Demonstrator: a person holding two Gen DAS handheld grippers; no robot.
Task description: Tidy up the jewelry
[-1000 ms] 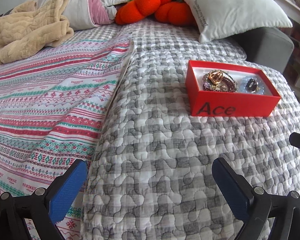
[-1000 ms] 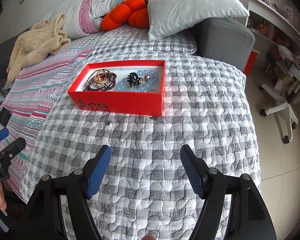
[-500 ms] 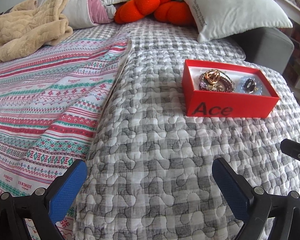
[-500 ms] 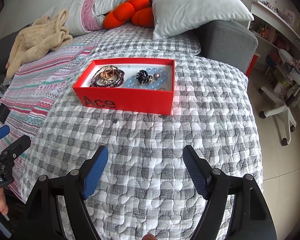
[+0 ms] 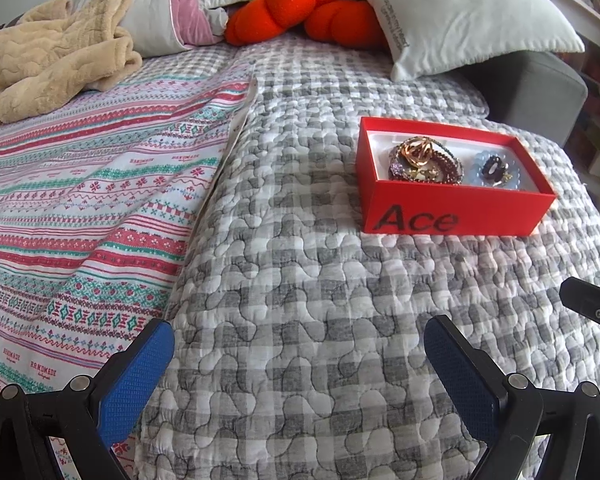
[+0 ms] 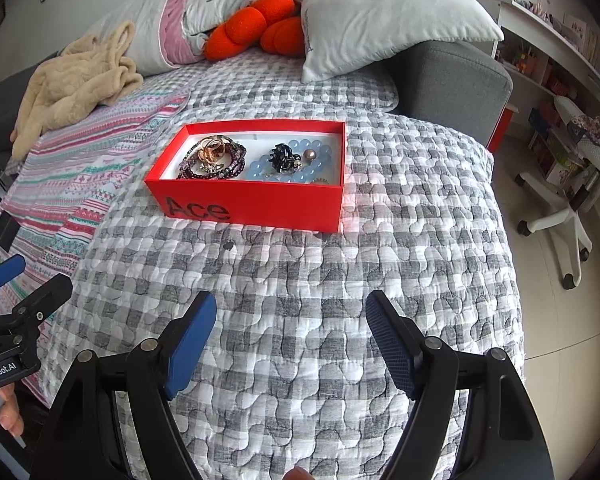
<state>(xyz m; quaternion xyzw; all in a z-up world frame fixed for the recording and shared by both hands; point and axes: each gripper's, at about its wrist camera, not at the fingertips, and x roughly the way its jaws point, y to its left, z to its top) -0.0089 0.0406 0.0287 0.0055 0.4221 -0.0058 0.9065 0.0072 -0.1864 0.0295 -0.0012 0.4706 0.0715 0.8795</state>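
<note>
Grippers first: your right gripper [image 6: 290, 334] and left gripper [image 5: 300, 354] both hang wide apart and hold nothing, above the grey checked quilt [image 6: 300, 280]. Beyond them the red box [image 6: 256, 204] sits flat, with the dark bead bracelets and gold ring [image 6: 212, 158] on one side and the blue beads with a black clip [image 6: 288, 162] on the other. All jewelry in view lies inside, so this fits either a finished sort or pieces waiting to be lifted out; check before you reach.
</note>
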